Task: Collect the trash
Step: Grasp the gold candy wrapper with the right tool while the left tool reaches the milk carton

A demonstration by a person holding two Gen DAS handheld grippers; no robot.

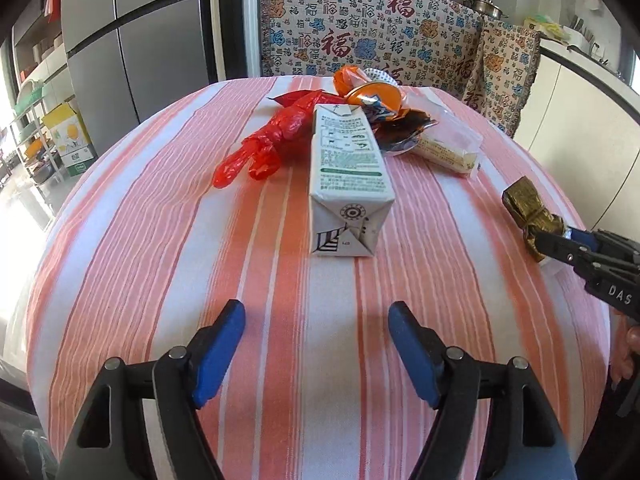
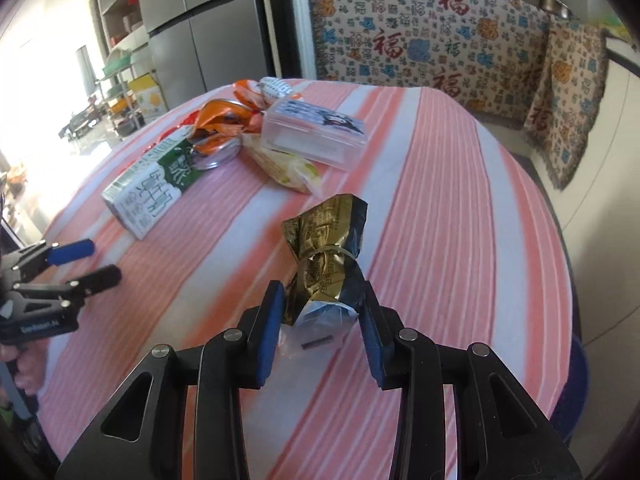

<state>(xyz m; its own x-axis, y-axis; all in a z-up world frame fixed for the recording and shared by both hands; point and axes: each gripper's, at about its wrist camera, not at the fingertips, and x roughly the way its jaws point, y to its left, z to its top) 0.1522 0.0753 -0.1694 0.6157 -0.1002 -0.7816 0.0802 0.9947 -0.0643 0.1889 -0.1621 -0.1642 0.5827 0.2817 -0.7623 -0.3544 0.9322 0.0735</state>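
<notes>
From the right wrist view we see the right hand-held gripper (image 2: 320, 316) closed partway around a crumpled gold foil packet (image 2: 326, 252), its blue pads (image 2: 269, 332) pressing the packet's lower end, which is cinched at the waist by a thin band. The left wrist view shows the same packet (image 1: 528, 210) from the side, at the right edge of the bench (image 1: 160, 240), with the right hand-held gripper's black fingers clamped on its near end.

Our left hand-held gripper (image 1: 316, 316) stands wide open with nothing between its pads, hovering over the striped cloth just short of a white milk carton (image 1: 346, 172) lying on its side. Only the right wrist view shows the carton's green printed face (image 2: 154, 184) and a clear, hard plastic box (image 2: 316, 136) behind it. Only the left wrist view shows a wrinkled red plastic bag (image 1: 272, 140) stretched beside the carton. Both show shiny orange wrappers (image 1: 370, 94) heaped at the far end, and a soft pale-yellow packet (image 2: 288, 166) beside them.

The bench cloth is ribbed, in pink, orange and white stripes.
</notes>
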